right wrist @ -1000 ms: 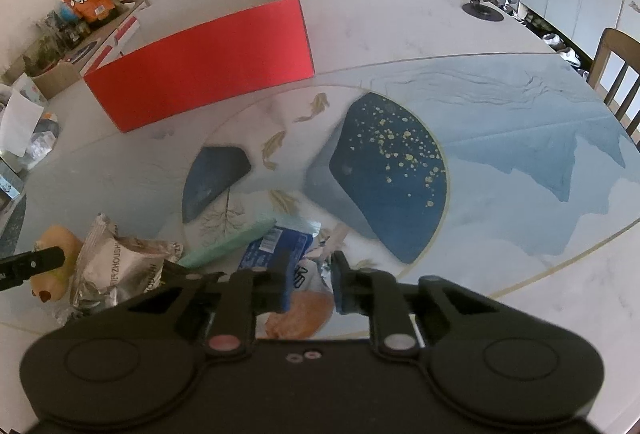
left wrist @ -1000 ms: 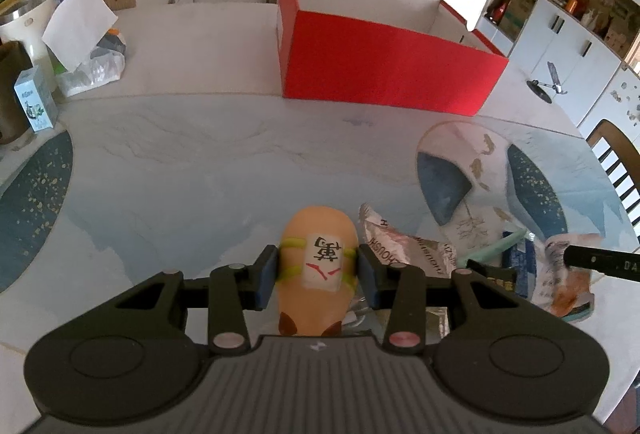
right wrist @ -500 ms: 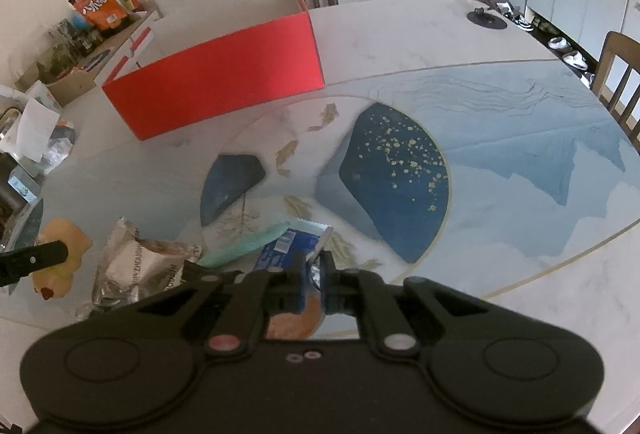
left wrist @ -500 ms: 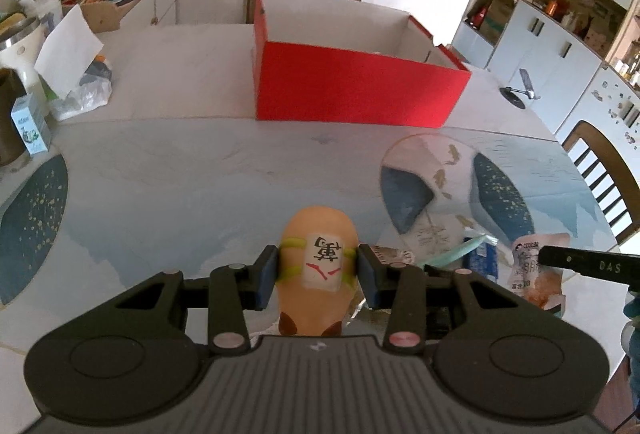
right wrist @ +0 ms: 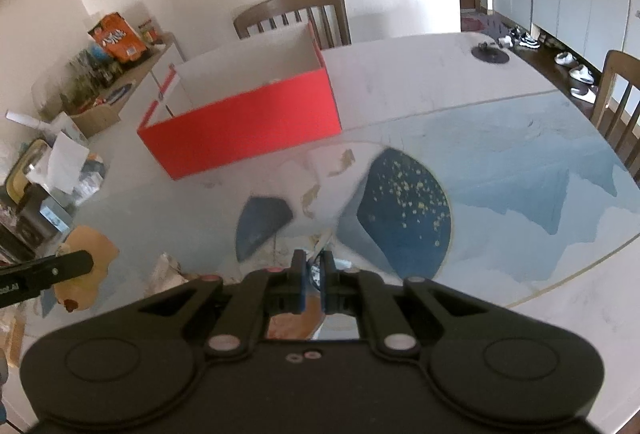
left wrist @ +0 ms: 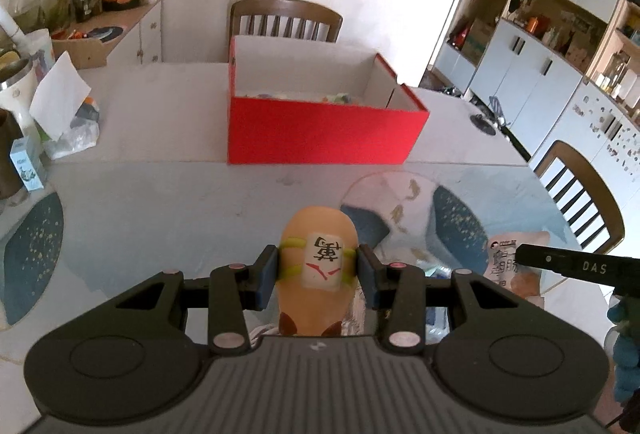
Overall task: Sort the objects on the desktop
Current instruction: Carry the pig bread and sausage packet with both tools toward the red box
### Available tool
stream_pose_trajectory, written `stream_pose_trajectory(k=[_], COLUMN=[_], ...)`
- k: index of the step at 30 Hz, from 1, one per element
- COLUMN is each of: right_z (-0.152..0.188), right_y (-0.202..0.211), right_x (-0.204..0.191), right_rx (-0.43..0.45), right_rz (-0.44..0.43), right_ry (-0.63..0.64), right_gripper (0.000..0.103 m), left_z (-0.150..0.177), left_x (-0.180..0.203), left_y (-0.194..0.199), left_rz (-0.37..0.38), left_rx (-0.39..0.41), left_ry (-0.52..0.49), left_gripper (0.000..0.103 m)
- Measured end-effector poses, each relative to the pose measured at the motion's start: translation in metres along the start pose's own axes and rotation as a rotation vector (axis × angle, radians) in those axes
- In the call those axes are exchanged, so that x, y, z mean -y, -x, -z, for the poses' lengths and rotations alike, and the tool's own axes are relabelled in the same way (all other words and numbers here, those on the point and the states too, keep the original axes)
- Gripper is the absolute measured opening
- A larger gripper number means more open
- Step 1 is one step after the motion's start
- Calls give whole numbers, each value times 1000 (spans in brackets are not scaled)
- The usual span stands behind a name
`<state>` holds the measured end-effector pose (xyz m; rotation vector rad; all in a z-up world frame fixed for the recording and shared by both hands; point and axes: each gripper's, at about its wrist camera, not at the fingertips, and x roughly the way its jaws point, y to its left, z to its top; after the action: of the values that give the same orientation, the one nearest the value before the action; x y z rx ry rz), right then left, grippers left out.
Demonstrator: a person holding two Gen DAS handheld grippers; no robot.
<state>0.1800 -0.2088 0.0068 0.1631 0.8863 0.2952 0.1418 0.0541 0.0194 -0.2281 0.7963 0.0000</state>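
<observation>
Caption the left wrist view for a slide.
Left hand-held gripper clamps an orange toy, facing the open red box across the table.

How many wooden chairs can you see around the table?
2. One chair stands behind the red box at the table's far side; another chair is at the table's right edge. Others may be out of view.

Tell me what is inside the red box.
From the left wrist view, the red box shows white inner walls and a few small colourful items along the bottom edge. Its front wall covers most of the floor, so they cannot be identified.
</observation>
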Motion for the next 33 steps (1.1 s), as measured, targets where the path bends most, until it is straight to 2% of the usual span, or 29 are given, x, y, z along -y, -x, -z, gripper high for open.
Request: stream_pose_trajectory(k=[17, 33], right_z=[-64, -145], right_y=[19, 2], right_x=[-13, -31], right_rx=[95, 158], right_rz=[-83, -159], right_ry=[33, 111], right_gripper=[6, 6], left_z=[-46, -107], left_x=[22, 25], left_y=[2, -24], left_rz=[18, -5], left_rx=[73, 113], left_ry=[-53, -68], left_gripper=[41, 41])
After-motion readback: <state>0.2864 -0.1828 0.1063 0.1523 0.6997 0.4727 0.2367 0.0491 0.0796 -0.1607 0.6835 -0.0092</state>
